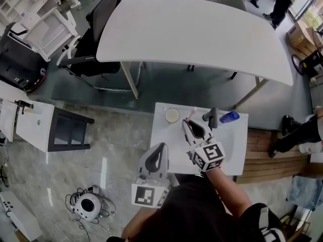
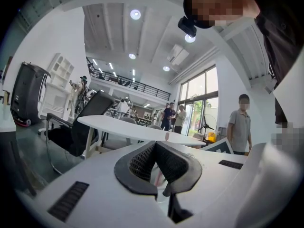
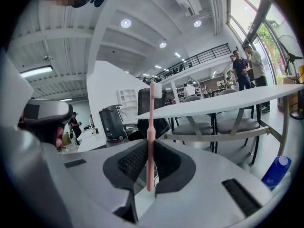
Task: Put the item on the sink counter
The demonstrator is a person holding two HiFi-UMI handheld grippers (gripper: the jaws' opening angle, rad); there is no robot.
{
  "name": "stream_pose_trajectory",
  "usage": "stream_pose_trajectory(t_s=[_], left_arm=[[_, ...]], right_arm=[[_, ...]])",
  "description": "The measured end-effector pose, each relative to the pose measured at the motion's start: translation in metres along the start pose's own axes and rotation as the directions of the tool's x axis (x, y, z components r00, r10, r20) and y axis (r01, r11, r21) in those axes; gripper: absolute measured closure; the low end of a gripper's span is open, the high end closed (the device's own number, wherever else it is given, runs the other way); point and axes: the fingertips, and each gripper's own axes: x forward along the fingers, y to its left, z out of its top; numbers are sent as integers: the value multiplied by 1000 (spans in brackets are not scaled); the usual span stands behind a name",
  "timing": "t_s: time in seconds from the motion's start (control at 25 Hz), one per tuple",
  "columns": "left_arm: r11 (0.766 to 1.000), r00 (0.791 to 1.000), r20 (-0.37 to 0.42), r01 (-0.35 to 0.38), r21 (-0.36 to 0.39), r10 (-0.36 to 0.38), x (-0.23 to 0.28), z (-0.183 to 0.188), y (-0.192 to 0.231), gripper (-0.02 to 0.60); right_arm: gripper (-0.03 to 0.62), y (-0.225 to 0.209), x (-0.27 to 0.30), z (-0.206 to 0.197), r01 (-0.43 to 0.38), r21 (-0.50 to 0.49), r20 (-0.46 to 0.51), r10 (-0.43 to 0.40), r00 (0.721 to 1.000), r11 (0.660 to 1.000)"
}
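Pink toothbrush clamped upright in right gripper, counter just beneath. Left gripper closed, empty, alongside. Seemingly mid-carry; next, lower it, lay flat, then open jaws.

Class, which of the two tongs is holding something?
The right tongs, shut on an upright pink toothbrush; the left tongs are shut on nothing.

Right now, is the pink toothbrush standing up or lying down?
Standing up. The right gripper pinches the pink toothbrush between its fingers, handle straight up, white bristles on top.
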Motion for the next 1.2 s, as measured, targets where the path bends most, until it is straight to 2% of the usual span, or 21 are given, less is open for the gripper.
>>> stream_pose_trajectory(t_s=[0.28,0.48,0.64,0.8,1.2], left_arm=[[999,1000,-12,-22,-36,21,12,-2,10,566],[1000,999,-28,-22,-9,22,19,-10,18,566],[998,999,-33,-38,-45,37,27,-10,22,566],[999,998,-47,-36,-13,35,32,-16,29,566],[996,997,-52,-59,-66,56,43,-19,39,566]], right_arm=[[556,-11,35,-21,-10,19,-43,11,999,1000],[556,-21,56,-36,-8,29,-73,10,997,1000],[556,-30,72,-46,0,33,-91,3,996,999],[555,-35,87,-58,-1,38,-115,5,993,999],[556,-40,108,-89,1,41,-183,6,983,999]])
